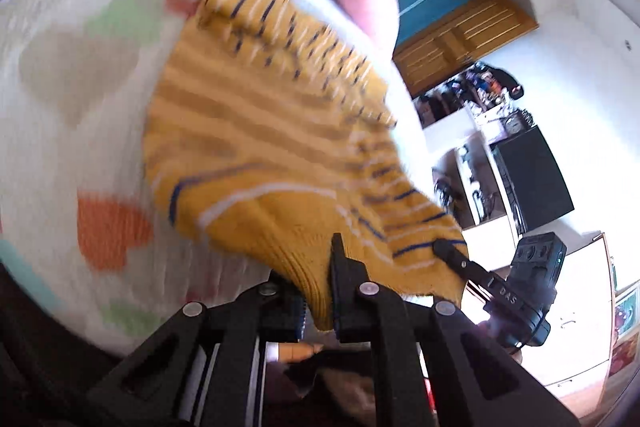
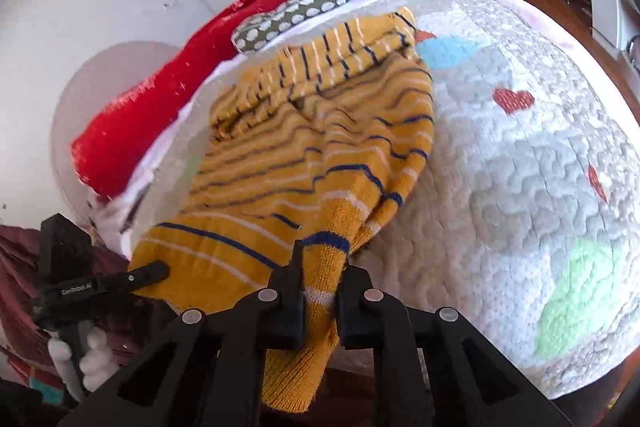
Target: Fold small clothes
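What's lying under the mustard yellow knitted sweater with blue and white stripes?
The mustard yellow striped knitted sweater lies on a white quilted bedspread with coloured hearts. Whatever the bedspread carries directly beneath the sweater is covered.

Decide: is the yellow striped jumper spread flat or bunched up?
Bunched. The yellow striped jumper lies rumpled in overlapping folds on the quilt, its near edge pinched.

Left gripper (image 1: pixel 320 291) clamped on yellow striped sweater (image 1: pixel 256 131) hem, over quilt (image 1: pixel 80 75), w/ right gripper (image 1: pixel 444 247) alongside.
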